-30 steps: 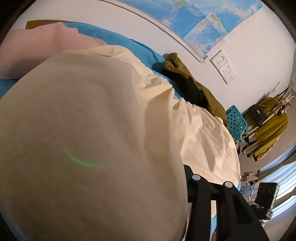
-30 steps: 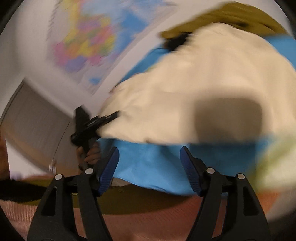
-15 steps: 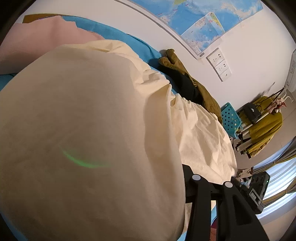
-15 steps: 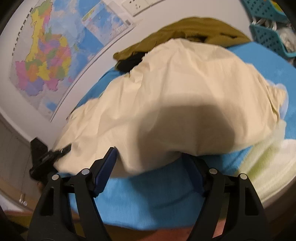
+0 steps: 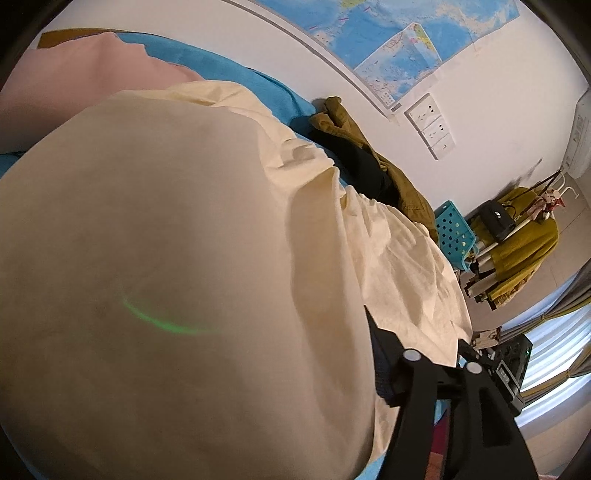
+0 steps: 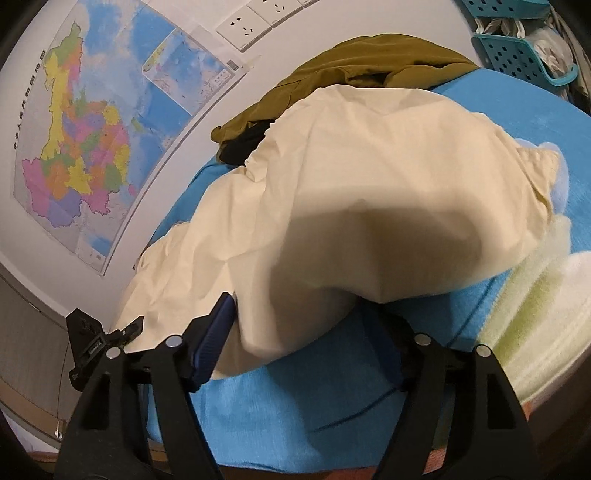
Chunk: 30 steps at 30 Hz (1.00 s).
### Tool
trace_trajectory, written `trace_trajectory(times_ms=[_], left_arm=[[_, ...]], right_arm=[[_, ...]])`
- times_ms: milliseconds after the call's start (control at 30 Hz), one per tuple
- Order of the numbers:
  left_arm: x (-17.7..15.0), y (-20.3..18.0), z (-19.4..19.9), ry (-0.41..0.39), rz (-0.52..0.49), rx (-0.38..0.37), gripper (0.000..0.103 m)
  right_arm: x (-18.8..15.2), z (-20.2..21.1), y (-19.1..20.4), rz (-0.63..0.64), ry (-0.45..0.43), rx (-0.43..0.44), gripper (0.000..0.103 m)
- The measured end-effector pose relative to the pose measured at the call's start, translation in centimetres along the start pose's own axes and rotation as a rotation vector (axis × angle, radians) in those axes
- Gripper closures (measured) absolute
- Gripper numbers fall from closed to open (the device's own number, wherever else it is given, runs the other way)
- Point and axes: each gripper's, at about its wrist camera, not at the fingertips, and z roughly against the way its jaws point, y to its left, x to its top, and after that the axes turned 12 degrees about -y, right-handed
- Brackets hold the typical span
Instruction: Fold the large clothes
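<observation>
The cream garment [image 6: 369, 177] lies spread over the blue bed [image 6: 295, 406], filling the frame's centre. The right hand-held gripper [image 6: 299, 343] stands open around its near fold. The left hand-held gripper [image 6: 92, 339], lower left, is opening, cloth between its jaws.

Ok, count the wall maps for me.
2. A big colourful map hangs on the wall left of the sockets, and a smaller blue map overlaps its right edge. More may lie outside the frame.

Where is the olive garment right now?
The olive garment lies bunched on the blue bed against the wall, just beyond the cream sheet, below the sockets.
</observation>
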Motion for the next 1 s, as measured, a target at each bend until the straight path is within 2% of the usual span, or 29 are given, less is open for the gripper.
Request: trace_trajectory(times_ms=[167, 233, 333, 400, 433, 533, 567, 600, 700, 733, 800, 867, 900, 933, 1000], left_arm=[[0.0, -1.1, -0.6, 0.014, -0.064, 0.015, 0.029], [0.3, -1.6, -0.6, 0.013, -0.095, 0.064, 0.029], [0.5, -1.6, 0.0, -0.058, -0.117, 0.173, 0.029], [0.6, -1.2, -0.2, -0.059, -0.112, 0.195, 0.025], [0.6, -1.0, -0.4, -0.055, -0.104, 0.192, 0.023], [1.0, -1.3, -0.8, -0.043, -0.120, 0.205, 0.021], [1.1, -1.3, -0.9, -0.042, -0.118, 0.209, 0.021], [1.2, -1.4, -1.0, -0.040, -0.120, 0.222, 0.024], [1.1, -1.7, -1.0, -0.027, -0.123, 0.225, 0.049], [1.0, -1.9, -0.8, -0.023, -0.131, 0.227, 0.058], [0.8, -2.5, -0.5, -0.027, -0.166, 0.234, 0.063], [0.8, -2.8, -0.6, -0.025, -0.191, 0.244, 0.062], [0.9, -2.7, -0.7, -0.022, -0.181, 0.242, 0.059], [0.9, -2.4, -1.0, -0.012, -0.168, 0.245, 0.052], [1.1, -2.0, -1.4, -0.009, -0.158, 0.257, 0.041]], right_arm=[[1.5, -2.4, 0.0, -0.036, -0.061, 0.012, 0.023], [1.9, -2.8, 0.4, -0.047, -0.082, 0.047, 0.024], [2.0, -2.9, 0.6, -0.025, -0.134, 0.081, 0.032], [1.9, -4.5, 0.0, -0.042, -0.052, 0.060, 0.033], [2.1, -4.7, 0.3, -0.012, -0.043, 0.055, 0.032], [2.4, -5.4, 0.3, -0.023, -0.031, 0.066, 0.032], [2.4, -5.6, 0.3, -0.019, -0.034, 0.071, 0.034], [2.4, -5.9, 0.2, -0.014, -0.035, 0.070, 0.042], [2.5, -5.7, 0.6, 0.020, -0.036, 0.108, 0.074], [2.6, -5.3, 0.7, 0.031, -0.045, 0.126, 0.079], [3.0, -4.8, 1.1, 0.051, -0.043, 0.160, 0.079], [3.2, -5.3, 1.3, 0.072, -0.009, 0.140, 0.075], [3.2, -5.7, 1.2, 0.079, 0.006, 0.130, 0.072], [3.1, -6.2, 1.1, 0.075, 0.029, 0.123, 0.064], [3.0, -7.0, 0.8, 0.046, 0.047, 0.113, 0.057]])
